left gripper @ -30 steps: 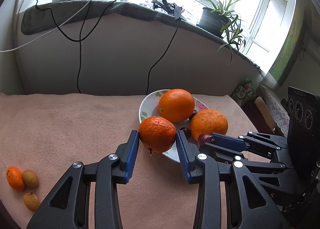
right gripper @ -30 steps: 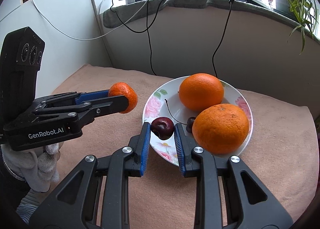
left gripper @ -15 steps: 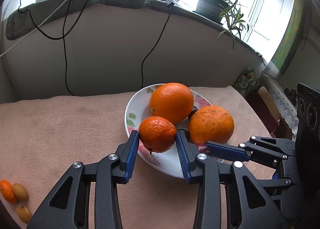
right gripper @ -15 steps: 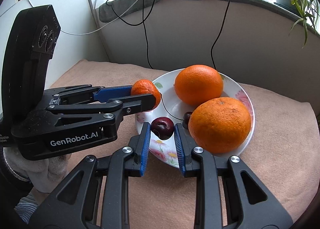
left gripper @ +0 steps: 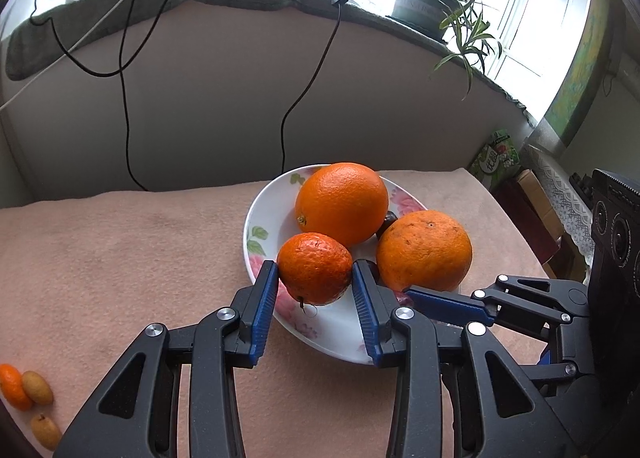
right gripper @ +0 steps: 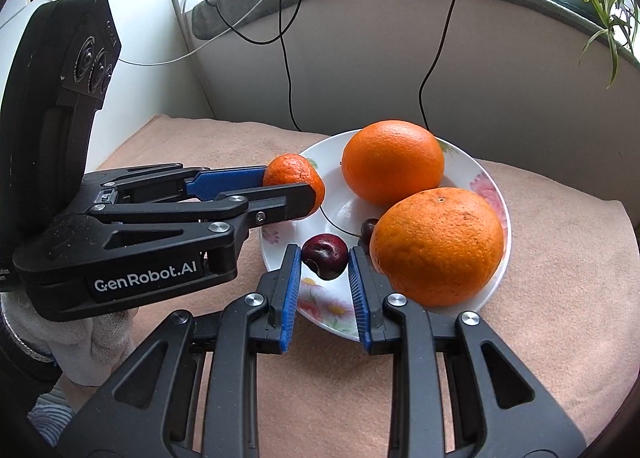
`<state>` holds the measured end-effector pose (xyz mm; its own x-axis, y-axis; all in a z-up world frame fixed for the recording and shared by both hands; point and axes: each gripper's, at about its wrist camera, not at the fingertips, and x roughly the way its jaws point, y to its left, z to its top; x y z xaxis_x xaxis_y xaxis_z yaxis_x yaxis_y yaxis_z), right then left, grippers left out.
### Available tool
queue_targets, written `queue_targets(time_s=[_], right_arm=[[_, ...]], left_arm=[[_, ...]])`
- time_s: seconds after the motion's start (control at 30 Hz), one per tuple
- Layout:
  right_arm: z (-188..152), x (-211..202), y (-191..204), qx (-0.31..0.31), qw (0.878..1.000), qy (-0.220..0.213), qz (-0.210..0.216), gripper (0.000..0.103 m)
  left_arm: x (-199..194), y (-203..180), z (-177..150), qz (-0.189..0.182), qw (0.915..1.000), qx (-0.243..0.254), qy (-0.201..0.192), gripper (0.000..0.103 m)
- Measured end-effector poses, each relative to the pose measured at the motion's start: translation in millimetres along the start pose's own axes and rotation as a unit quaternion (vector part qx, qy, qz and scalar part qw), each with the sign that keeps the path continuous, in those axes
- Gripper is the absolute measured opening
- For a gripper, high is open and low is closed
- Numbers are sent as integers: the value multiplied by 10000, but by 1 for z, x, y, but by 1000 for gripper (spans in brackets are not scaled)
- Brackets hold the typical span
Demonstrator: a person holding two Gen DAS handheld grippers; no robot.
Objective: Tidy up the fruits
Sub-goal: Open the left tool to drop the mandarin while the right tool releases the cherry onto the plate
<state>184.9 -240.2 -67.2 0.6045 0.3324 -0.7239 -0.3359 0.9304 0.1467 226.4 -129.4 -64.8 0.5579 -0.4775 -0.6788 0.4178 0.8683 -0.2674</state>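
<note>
both tongs are pinching fruit over the flowered plate (right gripper: 490, 194): the left gripper (left gripper: 315, 278) is clamping a mandarin (left gripper: 315, 268), the right gripper (right gripper: 324, 264) a dark cherry (right gripper: 325, 256). two big oranges (right gripper: 394, 161) (right gripper: 436, 246) and another cherry (right gripper: 368, 229) are sitting in the plate. both tools are reaching in level, side by side above its near rim. three small fruits (left gripper: 24, 390) are lying on the blanket (left gripper: 120, 258), well apart.
</note>
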Motion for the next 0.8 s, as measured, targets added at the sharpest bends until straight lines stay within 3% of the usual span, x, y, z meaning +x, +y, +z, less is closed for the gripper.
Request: queue_targets(time_s=[0.5,0.6,0.8], right_arm=[[-3,3,1,-55,9999,45,-87,26],[-3,2,1,-55,10000,16,-54,39],[-4,-5,6,-90,9999,-108,-29,56]], left_arm=[[-1,2,3,75,9999,-54,-42,37],[-3,1,4,103,9999,-30,-67,46],[-10,2,4,156,9998,-21,-130,47]])
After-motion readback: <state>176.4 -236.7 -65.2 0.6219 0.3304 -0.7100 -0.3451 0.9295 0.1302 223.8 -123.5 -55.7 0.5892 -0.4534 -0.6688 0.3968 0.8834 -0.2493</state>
